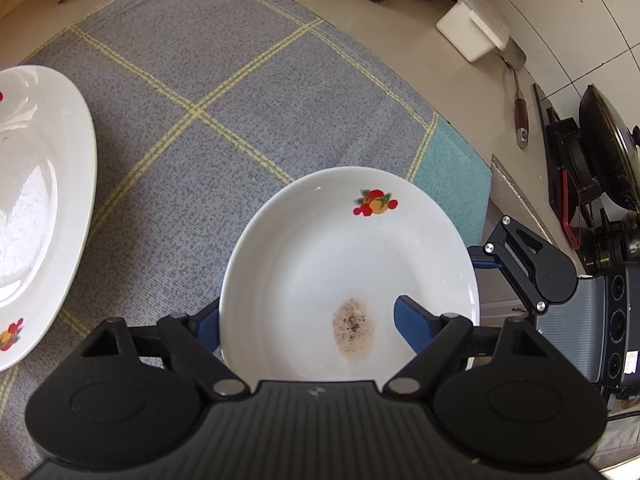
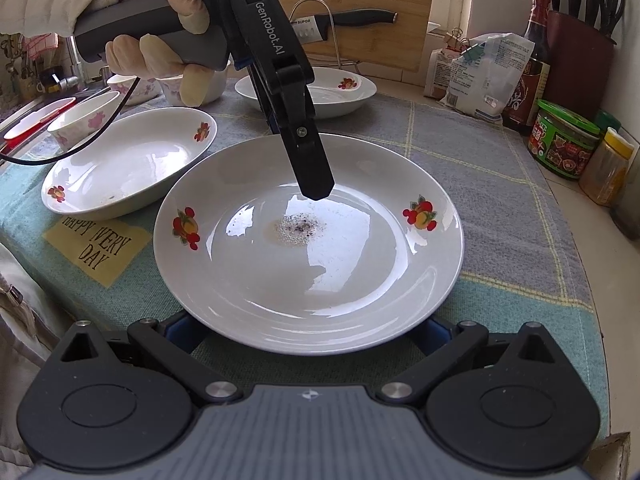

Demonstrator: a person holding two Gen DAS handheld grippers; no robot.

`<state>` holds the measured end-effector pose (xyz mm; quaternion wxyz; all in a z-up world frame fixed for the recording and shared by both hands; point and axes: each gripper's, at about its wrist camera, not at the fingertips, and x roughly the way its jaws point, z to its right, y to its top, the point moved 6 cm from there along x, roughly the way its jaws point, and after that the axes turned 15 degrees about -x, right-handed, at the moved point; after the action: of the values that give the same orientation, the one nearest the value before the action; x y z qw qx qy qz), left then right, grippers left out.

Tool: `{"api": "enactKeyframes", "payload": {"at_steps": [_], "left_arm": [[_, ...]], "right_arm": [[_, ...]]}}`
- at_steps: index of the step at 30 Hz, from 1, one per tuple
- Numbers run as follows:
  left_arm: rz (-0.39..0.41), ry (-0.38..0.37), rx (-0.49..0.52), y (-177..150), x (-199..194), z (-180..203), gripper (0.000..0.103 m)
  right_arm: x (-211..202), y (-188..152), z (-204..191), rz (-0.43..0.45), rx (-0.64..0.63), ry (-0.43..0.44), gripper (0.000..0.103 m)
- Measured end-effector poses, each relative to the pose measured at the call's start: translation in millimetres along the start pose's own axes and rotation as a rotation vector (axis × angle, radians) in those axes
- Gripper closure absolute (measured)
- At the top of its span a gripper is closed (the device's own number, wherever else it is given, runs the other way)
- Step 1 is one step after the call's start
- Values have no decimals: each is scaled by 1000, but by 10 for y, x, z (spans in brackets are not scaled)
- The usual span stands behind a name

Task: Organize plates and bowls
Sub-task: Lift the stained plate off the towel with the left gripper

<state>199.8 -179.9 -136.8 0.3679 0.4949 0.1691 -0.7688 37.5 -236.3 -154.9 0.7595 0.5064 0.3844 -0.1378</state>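
White plate [image 1: 348,264], stained brown at its centre, lies on the grey checked cloth [image 1: 240,120] covering the counter. My left fingers [image 1: 412,320] straddle its rim; whether they pinch it I cannot tell. My right fingers [image 2: 182,334] gape wide, tips hidden under its near rim. Only the right view shows the flowered bowls [image 2: 86,120] beyond.

We saw a white plate [image 2: 308,280] between the right gripper's [image 2: 308,332] blue-padded black jaws, printed with red and orange fruit sprigs and marked by a brown, black-speckled stain [image 2: 296,227] at its middle. Beyond those jaws lay a grey-blue cloth [image 2: 460,152] crossed by pale yellow lines, with a teal border. To their left a yellow patch [image 2: 96,246] carried black lettering. Farther left, white bowls [image 2: 86,118] bore pink flowers. The left gripper [image 1: 308,320] was black too.
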Motion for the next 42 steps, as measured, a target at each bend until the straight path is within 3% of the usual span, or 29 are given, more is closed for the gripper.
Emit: {"api": "enactKeyframes", "payload": {"at_steps": [13,42], "left_arm": [[-10,-43,1,-7,-31,-50,21],[57,-16,-53,-44,-153,93,21]], "right_arm": [[28,2,30,-12,-17,20,0],[-54,54,201,-16,-136,59,0]]}}
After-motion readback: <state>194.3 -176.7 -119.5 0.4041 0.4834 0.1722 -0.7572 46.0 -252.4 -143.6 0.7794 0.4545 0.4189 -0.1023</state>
